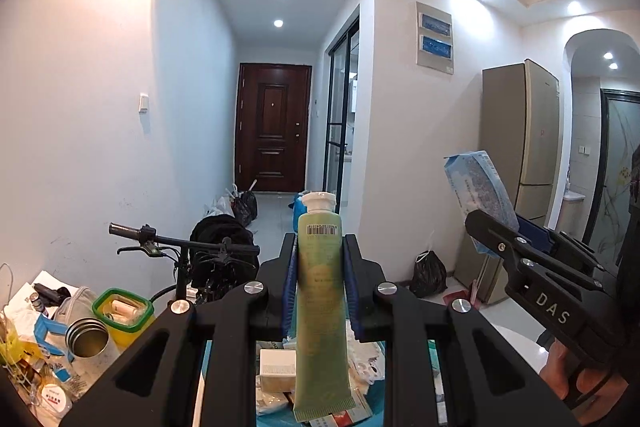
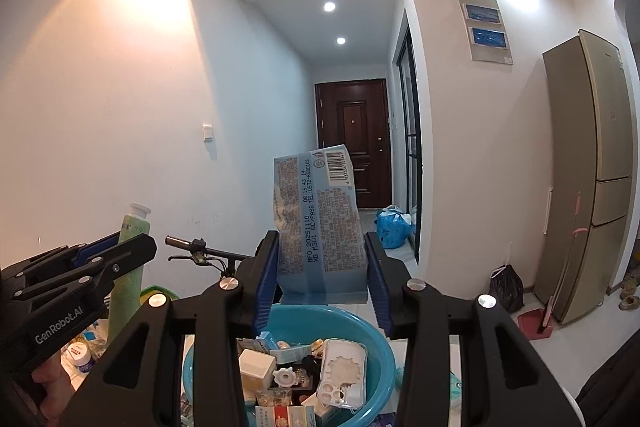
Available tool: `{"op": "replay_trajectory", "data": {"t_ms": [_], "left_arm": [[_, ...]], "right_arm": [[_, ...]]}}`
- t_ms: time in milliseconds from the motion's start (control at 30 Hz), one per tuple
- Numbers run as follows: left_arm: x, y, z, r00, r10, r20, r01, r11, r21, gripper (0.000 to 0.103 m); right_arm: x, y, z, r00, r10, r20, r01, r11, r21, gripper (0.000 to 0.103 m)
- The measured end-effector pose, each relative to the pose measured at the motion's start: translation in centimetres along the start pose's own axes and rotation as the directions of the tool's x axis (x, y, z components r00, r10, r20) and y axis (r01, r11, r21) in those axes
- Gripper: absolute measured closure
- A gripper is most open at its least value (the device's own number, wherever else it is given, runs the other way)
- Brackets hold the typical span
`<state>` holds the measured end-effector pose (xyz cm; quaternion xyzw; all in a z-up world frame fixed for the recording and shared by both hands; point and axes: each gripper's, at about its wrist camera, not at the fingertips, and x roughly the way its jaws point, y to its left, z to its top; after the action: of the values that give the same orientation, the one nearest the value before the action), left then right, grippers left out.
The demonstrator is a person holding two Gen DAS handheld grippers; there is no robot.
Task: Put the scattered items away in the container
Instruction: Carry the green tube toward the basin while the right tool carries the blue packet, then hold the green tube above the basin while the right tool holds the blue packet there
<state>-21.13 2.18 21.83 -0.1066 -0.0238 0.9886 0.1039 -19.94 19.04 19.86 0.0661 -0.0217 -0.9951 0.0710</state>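
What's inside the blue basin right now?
The blue basin holds a clear phone case, a white box, a white knob-like cap and small cartons. The gripper frame covers its sides, and anything underneath is hidden.

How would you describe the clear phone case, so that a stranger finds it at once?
Look below the right gripper for the round blue basin full of small boxes. The phone case lies against its right inner side, the only see-through, rounded piece, with camera holes at its near end.
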Motion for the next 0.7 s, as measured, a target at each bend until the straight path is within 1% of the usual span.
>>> {"op": "replay_trajectory", "data": {"t_ms": [133, 233, 433, 700], "left_arm": [[1.6, 0.4, -0.4, 1.0, 0.009, -0.015, -0.009, 1.0, 0.006, 0.08], [2.9, 0.8, -1.1, 0.999, 0.016, -0.042, -0.015, 1.0, 0.012, 0.08], [4.9, 2.1, -2.6, 0.996, 0.018, -0.088, -0.02, 1.0, -0.02, 0.08], [6.6, 3.5, -3.2, 0.992, 0.026, -0.123, -0.032, 0.998, -0.046, 0.08]], "right_arm": [[1.4, -0.5, -0.3, 1.0, 0.002, -0.011, -0.001, 1.0, 0.019, 0.063], [2.2, -0.6, -0.8, 1.0, -0.004, -0.02, 0.004, 1.0, 0.025, 0.063], [4.1, -0.6, -2.0, 0.998, -0.001, -0.066, 0.002, 1.0, 0.024, 0.063], [6.0, -0.7, -2.9, 0.993, 0.02, -0.115, -0.017, 1.0, 0.02, 0.063]]}}
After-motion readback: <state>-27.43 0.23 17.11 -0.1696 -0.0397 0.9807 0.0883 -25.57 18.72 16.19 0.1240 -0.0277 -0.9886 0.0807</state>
